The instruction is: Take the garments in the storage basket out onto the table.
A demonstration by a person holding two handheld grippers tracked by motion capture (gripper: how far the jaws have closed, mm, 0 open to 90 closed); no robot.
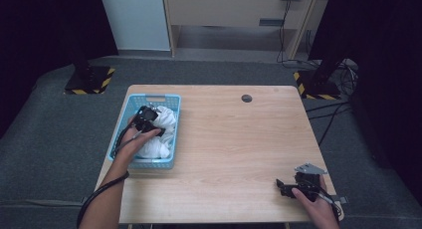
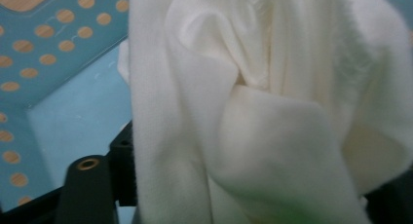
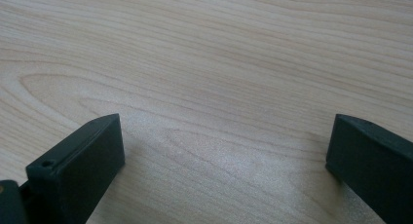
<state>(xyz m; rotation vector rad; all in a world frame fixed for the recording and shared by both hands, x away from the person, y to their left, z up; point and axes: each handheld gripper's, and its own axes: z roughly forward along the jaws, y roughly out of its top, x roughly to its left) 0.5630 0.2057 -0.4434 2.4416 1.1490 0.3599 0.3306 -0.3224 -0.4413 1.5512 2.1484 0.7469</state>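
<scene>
No lettering; left tool [image 1: 148,117] seemingly grips white cloth [image 2: 272,112].

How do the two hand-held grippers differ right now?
The left gripper is down in the blue basket with white cloth between its fingers; the right gripper has nothing between its wide-apart fingers above the bare table. Both are black, each held in one hand.

Right of the blue basket [image 1: 130,120], the worktop [image 1: 234,139] lies bare, giving open passage as far as the right claw [image 1: 279,185] near its front edge. Inside the basket, white cloth [image 1: 160,134] crowds the walls around the left claw [image 1: 148,111].
</scene>
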